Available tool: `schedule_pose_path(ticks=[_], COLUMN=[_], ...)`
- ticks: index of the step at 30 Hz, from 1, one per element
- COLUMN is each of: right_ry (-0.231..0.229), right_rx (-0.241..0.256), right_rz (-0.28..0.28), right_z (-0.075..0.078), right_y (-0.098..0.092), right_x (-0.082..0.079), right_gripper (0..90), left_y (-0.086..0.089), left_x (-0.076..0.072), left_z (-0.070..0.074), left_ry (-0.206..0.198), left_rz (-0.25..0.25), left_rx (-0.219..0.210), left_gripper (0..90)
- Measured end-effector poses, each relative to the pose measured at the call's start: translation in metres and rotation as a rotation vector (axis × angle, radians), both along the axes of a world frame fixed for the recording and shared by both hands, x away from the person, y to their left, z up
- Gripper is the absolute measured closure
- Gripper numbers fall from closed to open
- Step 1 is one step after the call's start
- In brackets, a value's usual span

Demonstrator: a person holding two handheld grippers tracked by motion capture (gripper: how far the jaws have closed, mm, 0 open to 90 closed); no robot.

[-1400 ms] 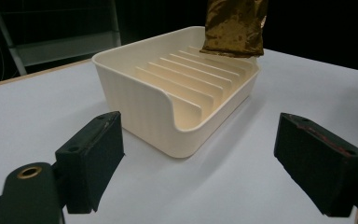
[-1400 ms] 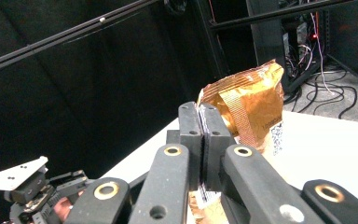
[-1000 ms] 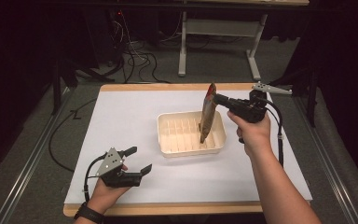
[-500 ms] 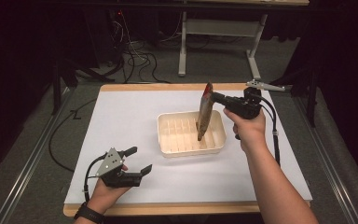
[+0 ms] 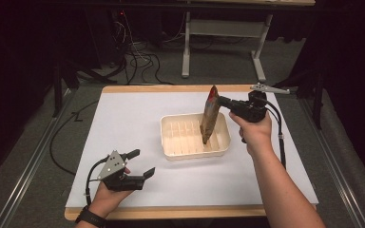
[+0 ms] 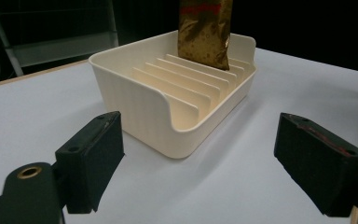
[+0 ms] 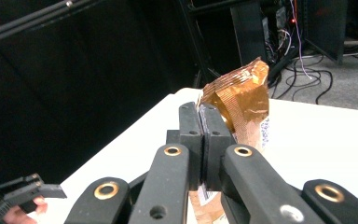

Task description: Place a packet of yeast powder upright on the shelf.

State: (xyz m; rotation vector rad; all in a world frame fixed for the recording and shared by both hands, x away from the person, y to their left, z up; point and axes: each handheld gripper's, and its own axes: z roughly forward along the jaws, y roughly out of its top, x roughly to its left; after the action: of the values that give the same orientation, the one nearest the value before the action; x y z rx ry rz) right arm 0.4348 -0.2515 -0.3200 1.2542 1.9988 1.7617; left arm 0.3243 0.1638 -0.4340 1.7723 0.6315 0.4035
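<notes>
My right gripper [image 5: 224, 102] clamps the brown snack packet [image 5: 209, 119] upright over the cream slotted tray [image 5: 171, 142]; my left gripper [image 5: 141, 164] rests spread wide.

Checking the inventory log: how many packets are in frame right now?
1. The brown foil packet hangs upright from the right gripper, its lower end down among the dividers of the cream tray. No other packets on the table; the tray's slots look empty.

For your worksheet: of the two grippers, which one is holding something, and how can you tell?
The right gripper: its jaws are shut on the top of the brown packet, which hangs into the slotted tray. The left gripper stands open and empty near the table's front edge.
</notes>
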Motion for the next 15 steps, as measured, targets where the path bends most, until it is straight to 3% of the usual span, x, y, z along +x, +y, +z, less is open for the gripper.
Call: schedule_pose_path(ticks=[15], right_ry=[0.015], right_rx=[-0.046], right_rz=[0.018], right_z=[-0.009], right_y=[0.012], right_x=[0.0], right_gripper=[89.9], left_y=[0.001], left_x=[0.0], left_z=[0.0], left_ry=[0.0], left_rz=[-0.001], left_rx=[0.001], left_gripper=[16.2])
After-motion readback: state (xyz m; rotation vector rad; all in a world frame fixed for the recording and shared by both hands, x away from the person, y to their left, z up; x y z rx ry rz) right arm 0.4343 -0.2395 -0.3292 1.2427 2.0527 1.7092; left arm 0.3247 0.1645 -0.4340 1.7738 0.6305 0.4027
